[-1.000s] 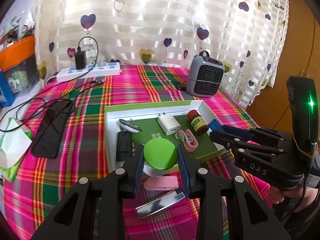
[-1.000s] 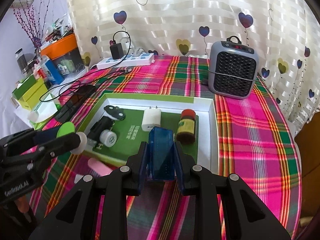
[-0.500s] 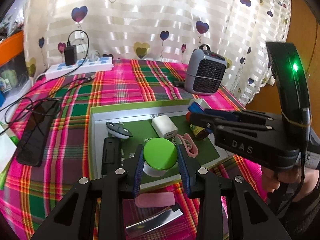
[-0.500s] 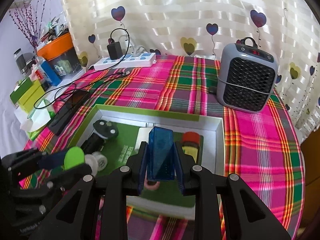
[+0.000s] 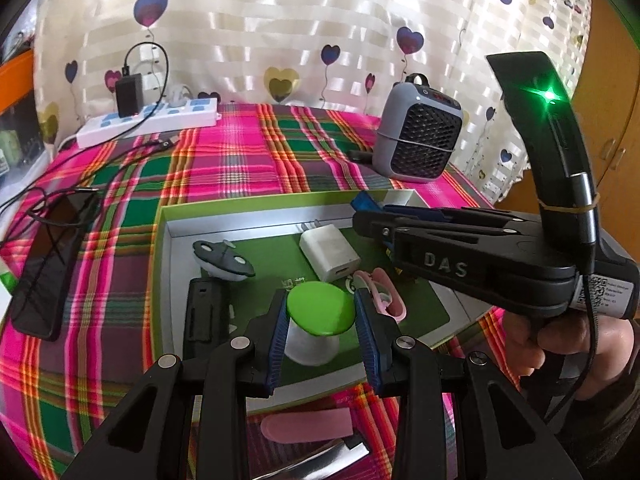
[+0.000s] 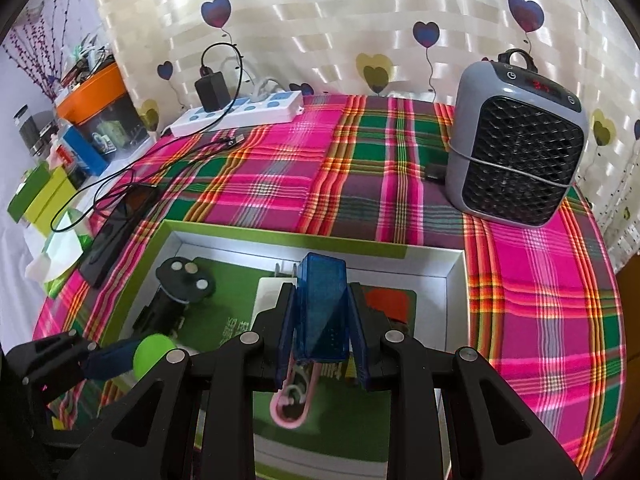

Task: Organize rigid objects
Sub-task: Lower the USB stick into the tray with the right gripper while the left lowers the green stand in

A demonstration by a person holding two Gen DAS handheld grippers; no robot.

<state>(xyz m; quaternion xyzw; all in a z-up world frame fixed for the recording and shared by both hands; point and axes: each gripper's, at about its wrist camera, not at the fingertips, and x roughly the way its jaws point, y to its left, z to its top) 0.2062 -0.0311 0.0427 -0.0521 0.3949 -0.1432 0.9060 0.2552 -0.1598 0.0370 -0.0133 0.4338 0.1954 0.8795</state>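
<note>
My left gripper (image 5: 320,304) is shut on a small white jar with a green lid (image 5: 320,314), held just above the near part of the green-floored tray (image 5: 168,220). My right gripper (image 6: 321,296) is shut on a translucent blue box (image 6: 322,312), upright over the tray's right half. In the left wrist view it reaches in from the right, with the blue box (image 5: 364,201) poking out at its tip. A white charger (image 5: 330,254), a black-and-grey oval piece (image 5: 224,260), a black block (image 5: 204,312), a pink clip (image 5: 382,296) and a red-capped bottle (image 6: 390,304) lie in the tray.
A pink flat piece (image 5: 308,426) and a shiny metal item (image 5: 324,460) lie on the plaid cloth in front of the tray. A grey heater (image 6: 520,152) stands at the back right, a power strip (image 6: 240,114) at the back, and a phone (image 5: 52,264) with cables on the left.
Both grippers have moved forward over the tray with their loads. The right gripper now reaches across the tray's right side, hiding the bottle in the left wrist view.
</note>
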